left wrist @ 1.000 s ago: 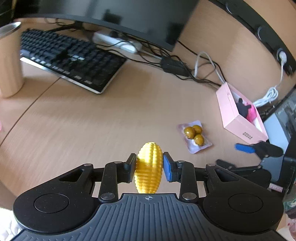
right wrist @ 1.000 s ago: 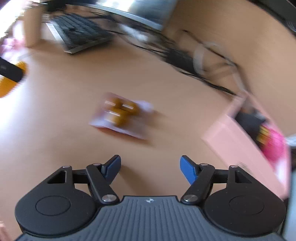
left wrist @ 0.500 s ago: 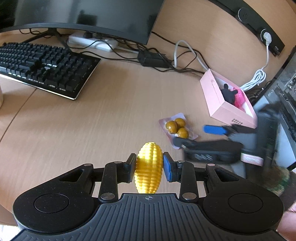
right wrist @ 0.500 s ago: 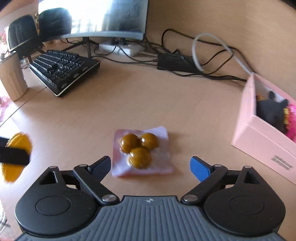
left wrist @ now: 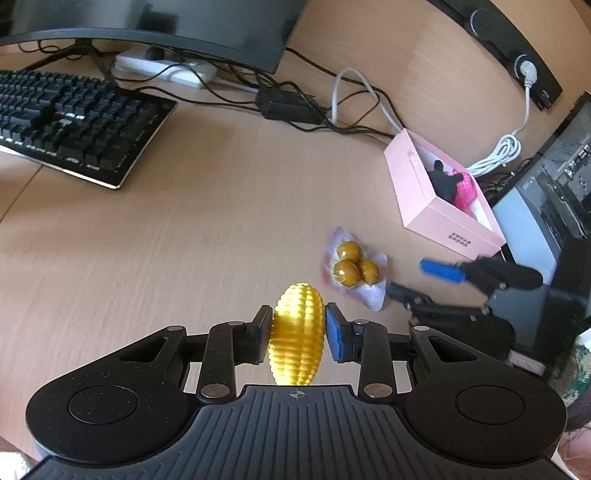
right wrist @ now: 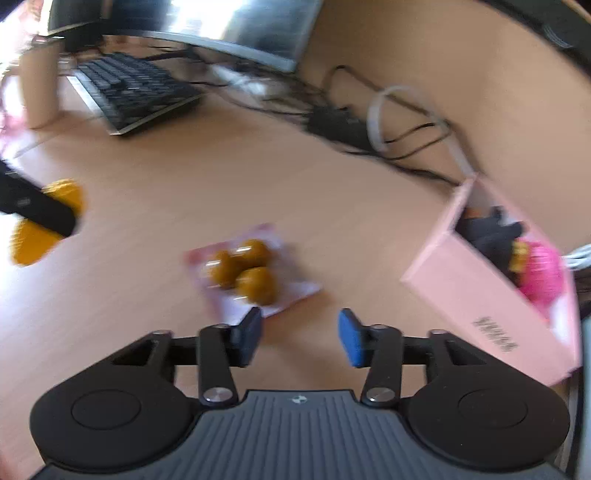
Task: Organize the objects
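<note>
On the wooden table (left wrist: pixel 155 236), a pink box (left wrist: pixel 439 218) sat open at the right side, already holding a dark soft toy (left wrist: pixel 445 181) and something bright pink (left wrist: pixel 466 190). That suggested the tidying was partly done. Two items were not yet in the box.

The left tongs (left wrist: pixel 297 330) were clamped on a yellow toy corn cob (left wrist: pixel 297 332), held upright between the two pads, above the table and well apart from the box. The cob seemed ready to be carried over.

A clear packet of three brown balls (right wrist: pixel 242 271) lay flat on the table between the two pairs of tongs, near the box but outside it. The right tongs (right wrist: pixel 300 336) hovered just beside the packet's near corner. Their jaws had just been closing but stood apart, with nothing between the pads; the left pad sat over the packet's edge, and whether it touched could not be told through the blur.

Behind, a black keyboard (left wrist: pixel 74 122), a monitor (left wrist: pixel 166 26) and a tangle of cables (left wrist: pixel 295 107) stayed out of the way.

What was left, by the look of it: grip the packet, and bring both it and the cob to the box.
</note>
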Motion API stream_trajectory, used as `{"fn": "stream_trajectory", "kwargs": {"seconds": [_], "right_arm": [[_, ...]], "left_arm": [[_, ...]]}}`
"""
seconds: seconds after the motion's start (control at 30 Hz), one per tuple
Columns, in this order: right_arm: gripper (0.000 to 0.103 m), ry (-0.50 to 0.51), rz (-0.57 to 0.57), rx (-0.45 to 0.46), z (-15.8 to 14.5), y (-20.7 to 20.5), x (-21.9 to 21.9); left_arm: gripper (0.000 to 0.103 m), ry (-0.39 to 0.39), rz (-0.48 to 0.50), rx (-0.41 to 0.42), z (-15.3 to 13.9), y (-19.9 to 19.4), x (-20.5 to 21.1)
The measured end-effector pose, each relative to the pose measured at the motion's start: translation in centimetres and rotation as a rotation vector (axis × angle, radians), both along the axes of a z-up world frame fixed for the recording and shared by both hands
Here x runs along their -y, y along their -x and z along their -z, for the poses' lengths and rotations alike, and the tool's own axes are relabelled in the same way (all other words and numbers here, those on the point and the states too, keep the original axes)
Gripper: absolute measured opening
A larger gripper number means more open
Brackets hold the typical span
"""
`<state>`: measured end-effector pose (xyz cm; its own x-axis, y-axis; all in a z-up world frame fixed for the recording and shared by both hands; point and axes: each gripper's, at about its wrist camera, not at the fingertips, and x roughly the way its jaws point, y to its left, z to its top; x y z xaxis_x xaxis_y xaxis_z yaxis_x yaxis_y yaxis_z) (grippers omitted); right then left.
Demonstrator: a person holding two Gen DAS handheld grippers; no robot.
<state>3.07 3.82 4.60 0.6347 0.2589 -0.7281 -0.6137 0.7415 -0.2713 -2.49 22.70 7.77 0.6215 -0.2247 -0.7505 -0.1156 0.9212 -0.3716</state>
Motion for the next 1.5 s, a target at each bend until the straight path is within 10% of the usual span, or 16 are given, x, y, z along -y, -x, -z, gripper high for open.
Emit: {"fn": "stream_trajectory", "kwargs": {"seconds": [0.13, 0.3, 0.5, 0.63, 0.83, 1.2, 1.5], "right_arm": [[0.098, -0.237, 0.184, -0.188, -0.8, -1.6, 0.9], [0.102, -0.293, 0.282, -0.296, 1.2, -2.1, -1.3], [0.102, -0.218, 0.250, -0.204, 2.1, -1.8, -5.5], [0.080, -0.224, 0.210, -0.178, 1.7, -1.6, -6.6], [0.074, -0.182, 0.155, -0.167, 0.5, 0.4, -5.9], [0.074, -0.231, 0.326, -0.087, -5.9, 5.0, 5.5], [0.074, -0.314, 0.537, 0.039, -9.3, 7.2, 14.6]], "left_arm": [[0.035, 0.000, -0.008, 0.014, -0.4, 0.4, -0.8], [0.035, -0.002, -0.053, 0.003, -0.4, 1.4, -2.8], [0.035, 0.009, -0.088, -0.019, 0.0, 2.6, -5.4], [0.035, 0.017, -0.089, -0.024, 0.3, 2.9, -6.6], [0.035, 0.043, -0.038, -0.035, 1.1, 2.0, -6.6], [0.035, 0.060, 0.263, -0.055, 2.3, -2.5, -0.1], [0.035, 0.069, 0.511, 0.213, -6.4, -11.9, 10.1]]}}
